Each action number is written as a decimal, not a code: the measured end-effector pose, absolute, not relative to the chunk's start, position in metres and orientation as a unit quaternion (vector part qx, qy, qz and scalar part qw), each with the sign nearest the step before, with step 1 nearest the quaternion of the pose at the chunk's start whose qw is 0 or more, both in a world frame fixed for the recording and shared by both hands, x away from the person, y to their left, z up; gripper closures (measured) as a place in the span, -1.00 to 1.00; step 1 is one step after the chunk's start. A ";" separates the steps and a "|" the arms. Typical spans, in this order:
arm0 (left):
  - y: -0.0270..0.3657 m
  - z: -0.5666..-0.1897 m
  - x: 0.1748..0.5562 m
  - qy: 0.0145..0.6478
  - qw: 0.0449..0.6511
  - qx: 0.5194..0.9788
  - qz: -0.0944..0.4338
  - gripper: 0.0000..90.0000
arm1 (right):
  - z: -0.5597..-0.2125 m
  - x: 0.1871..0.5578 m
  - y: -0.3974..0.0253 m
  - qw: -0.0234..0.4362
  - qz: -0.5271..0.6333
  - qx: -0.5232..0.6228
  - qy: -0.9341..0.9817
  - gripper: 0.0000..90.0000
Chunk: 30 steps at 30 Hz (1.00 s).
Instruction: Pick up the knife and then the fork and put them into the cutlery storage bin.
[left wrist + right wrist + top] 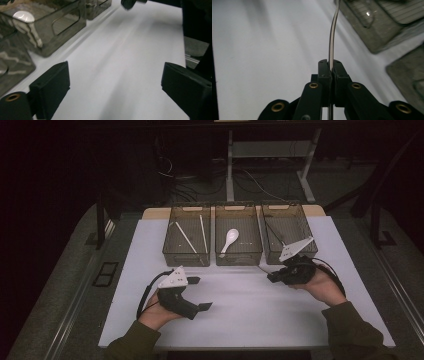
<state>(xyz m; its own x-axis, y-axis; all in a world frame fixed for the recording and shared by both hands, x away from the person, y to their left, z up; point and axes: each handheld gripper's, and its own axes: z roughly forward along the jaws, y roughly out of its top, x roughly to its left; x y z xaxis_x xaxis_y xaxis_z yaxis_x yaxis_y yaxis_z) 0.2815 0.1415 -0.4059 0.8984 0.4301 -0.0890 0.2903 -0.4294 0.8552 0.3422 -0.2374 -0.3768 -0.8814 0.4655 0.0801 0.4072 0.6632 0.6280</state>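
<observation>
- The thin metal rod clamped between the closed jaws of the right gripper is cut off at the top edge of the right gripper view; what utensil it belongs to cannot be told.
- The left gripper is held wide open, with nothing between its jaws.
- Three smoky bins are seen at upper centre; a white spoon lies in the middle one.
- A white table is set in a dark room.

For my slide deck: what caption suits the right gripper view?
Right gripper tongs clamp a thin curved metal utensil handle above the white table, grey bins alongside.
</observation>
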 end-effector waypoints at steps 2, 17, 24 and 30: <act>0.145 -0.409 0.280 0.224 0.489 0.839 0.079 -0.91 | -0.373 0.346 -0.242 0.048 0.337 0.249 0.907 0.93; 0.157 -0.425 0.274 0.252 0.475 0.839 0.082 -1.00 | -0.349 0.388 -0.277 0.082 0.365 0.325 0.869 0.93; 0.158 -0.427 0.275 0.260 0.475 0.837 0.082 -1.00 | -0.341 0.413 -0.291 0.097 0.364 0.366 0.851 0.92; 0.156 -0.426 0.275 0.252 0.477 0.838 0.080 -1.00 | -0.341 0.437 -0.299 0.107 0.354 0.405 0.836 0.92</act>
<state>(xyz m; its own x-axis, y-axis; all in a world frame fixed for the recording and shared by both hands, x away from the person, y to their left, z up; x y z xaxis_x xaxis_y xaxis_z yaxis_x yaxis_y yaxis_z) 0.2751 0.1563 -0.4265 0.8603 0.4987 -0.1056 0.3456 -0.4183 0.8400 0.4370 -0.2990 -0.3410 -0.6485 0.7534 0.1086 0.6028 0.4211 0.6777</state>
